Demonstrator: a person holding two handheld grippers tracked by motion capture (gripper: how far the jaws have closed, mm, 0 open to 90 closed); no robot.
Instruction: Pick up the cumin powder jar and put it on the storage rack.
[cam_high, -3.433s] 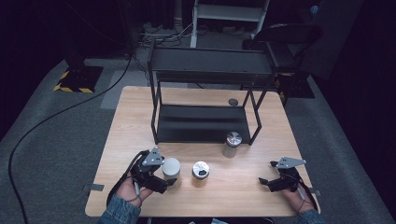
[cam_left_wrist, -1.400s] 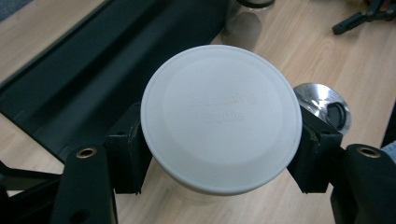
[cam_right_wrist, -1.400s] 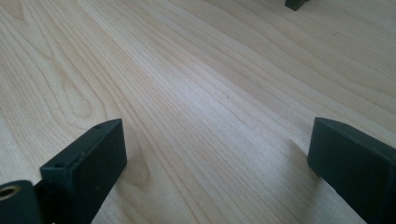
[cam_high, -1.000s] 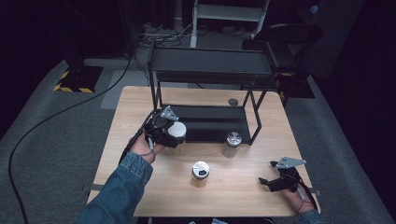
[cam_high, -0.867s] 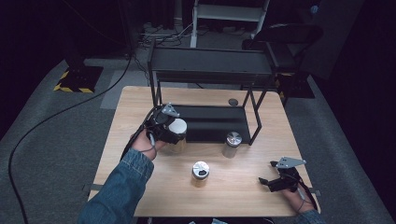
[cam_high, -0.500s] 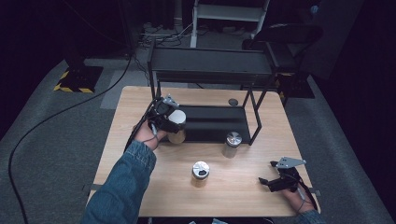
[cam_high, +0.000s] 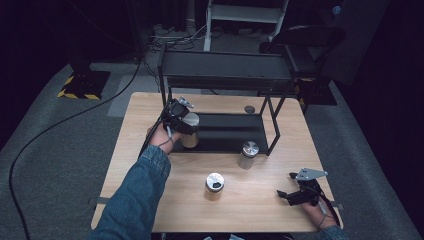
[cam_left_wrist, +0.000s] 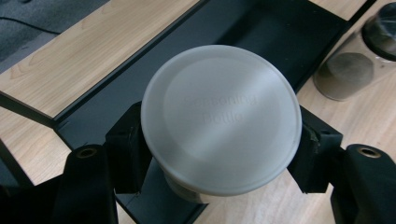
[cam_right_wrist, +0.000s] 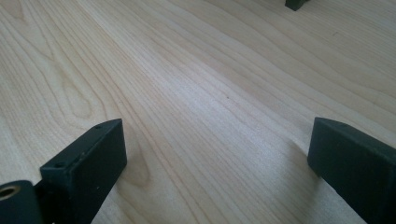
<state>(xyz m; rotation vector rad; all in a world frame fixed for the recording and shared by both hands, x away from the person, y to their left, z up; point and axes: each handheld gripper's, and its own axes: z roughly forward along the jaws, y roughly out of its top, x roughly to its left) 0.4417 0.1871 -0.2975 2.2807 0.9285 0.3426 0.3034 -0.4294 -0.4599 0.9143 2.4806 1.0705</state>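
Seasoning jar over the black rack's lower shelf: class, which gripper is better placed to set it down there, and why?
Left. The left gripper already clamps the seasoning jar over the lower shelf. The right gripper rests open near the table's corner.

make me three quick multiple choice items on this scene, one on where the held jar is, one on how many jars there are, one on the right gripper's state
1. Where is the jar in the left gripper?
A. over the rack's lower shelf
B. on the top shelf
C. on the floor

2. How many lidded jars are in view?
A. one
B. three
C. five

3. What state is the right gripper in?
A. shut on a jar
B. shut on a cable
C. open over bare table

Key: 1 A, its lid sits over the black tray's left end; 2 B, the held one, one by the rack leg, one mid-table; 3 C, its jaws stand apart with wood between.
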